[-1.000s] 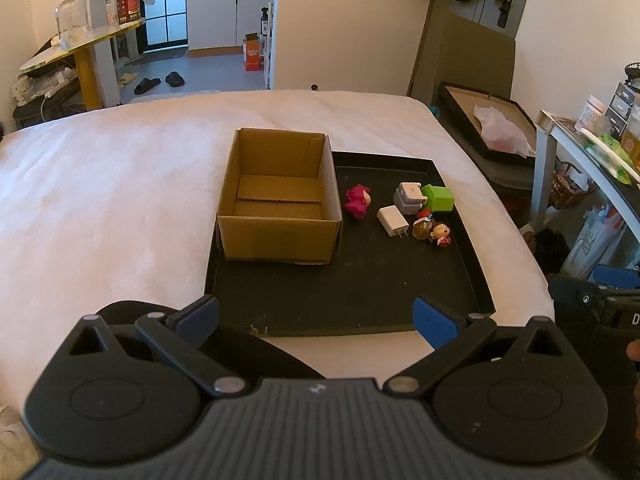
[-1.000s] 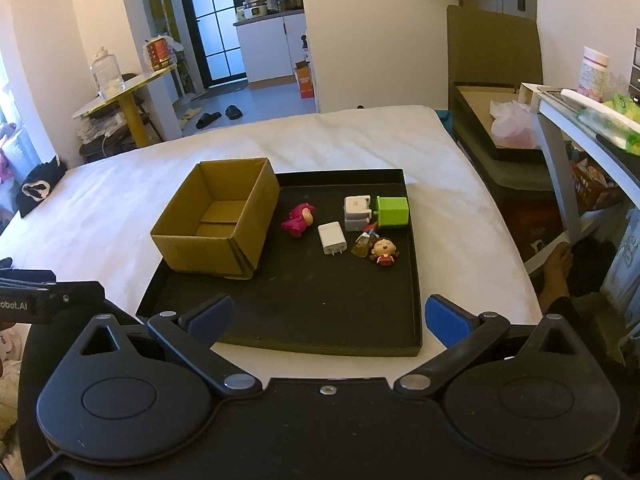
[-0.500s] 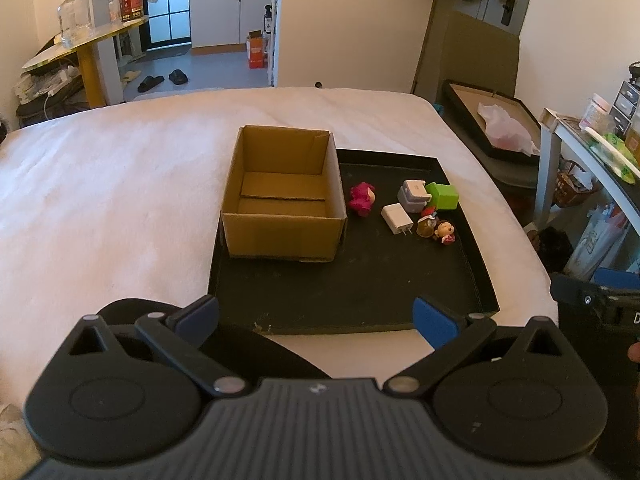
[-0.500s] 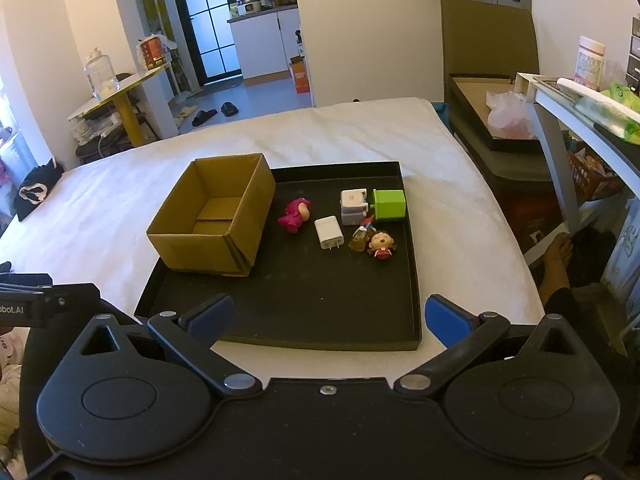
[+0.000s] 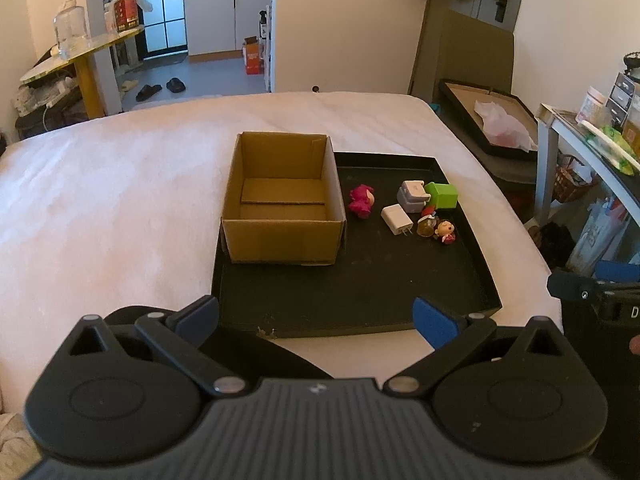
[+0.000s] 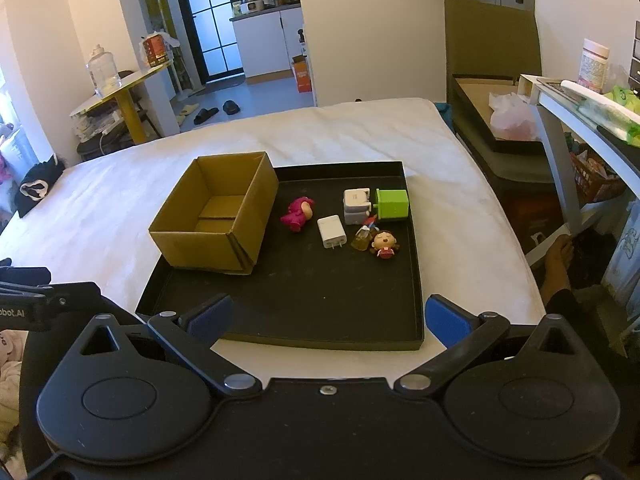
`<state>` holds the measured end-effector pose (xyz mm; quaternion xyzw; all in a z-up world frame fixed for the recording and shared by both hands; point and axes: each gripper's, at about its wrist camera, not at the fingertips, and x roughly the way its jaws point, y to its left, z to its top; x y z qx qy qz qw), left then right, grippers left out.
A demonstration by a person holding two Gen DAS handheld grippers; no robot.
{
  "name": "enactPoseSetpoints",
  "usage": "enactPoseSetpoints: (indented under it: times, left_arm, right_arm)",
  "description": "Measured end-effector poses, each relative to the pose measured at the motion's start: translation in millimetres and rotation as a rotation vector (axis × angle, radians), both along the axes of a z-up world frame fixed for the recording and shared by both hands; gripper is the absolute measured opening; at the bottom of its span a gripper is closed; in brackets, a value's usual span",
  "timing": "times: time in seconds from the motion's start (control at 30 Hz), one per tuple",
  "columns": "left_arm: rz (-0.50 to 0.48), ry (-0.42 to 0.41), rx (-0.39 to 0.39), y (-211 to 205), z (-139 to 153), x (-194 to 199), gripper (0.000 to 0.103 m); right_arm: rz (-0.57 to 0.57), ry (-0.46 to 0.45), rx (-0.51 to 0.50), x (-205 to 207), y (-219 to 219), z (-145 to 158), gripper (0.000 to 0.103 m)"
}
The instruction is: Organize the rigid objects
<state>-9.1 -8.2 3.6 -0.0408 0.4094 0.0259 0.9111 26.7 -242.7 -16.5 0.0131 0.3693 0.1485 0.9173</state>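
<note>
We hover both grippers, left (image 5: 316, 316) and right (image 6: 326, 316), fingers spread and empty, short of the tray's (image 6: 416, 280) near edge, judging nothing boxed yet; next, reach the white charger (image 6: 331, 231) for the cardboard box (image 6: 216, 216).

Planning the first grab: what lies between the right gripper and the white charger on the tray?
Only bare black tray lies between the right gripper and the white charger; nothing stands in the way. The right wrist view shows this.
</note>
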Motion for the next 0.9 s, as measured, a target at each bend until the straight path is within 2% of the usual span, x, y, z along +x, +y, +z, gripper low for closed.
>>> enactPoseSetpoints:
  times: [0.9]
  left_arm:
    - [0.008, -0.005, -0.009, 5.0, 4.1, 3.2, 0.103]
  right_arm:
    - [-0.002, -0.012, -0.016, -0.2, 4.6, 2.1, 0.103]
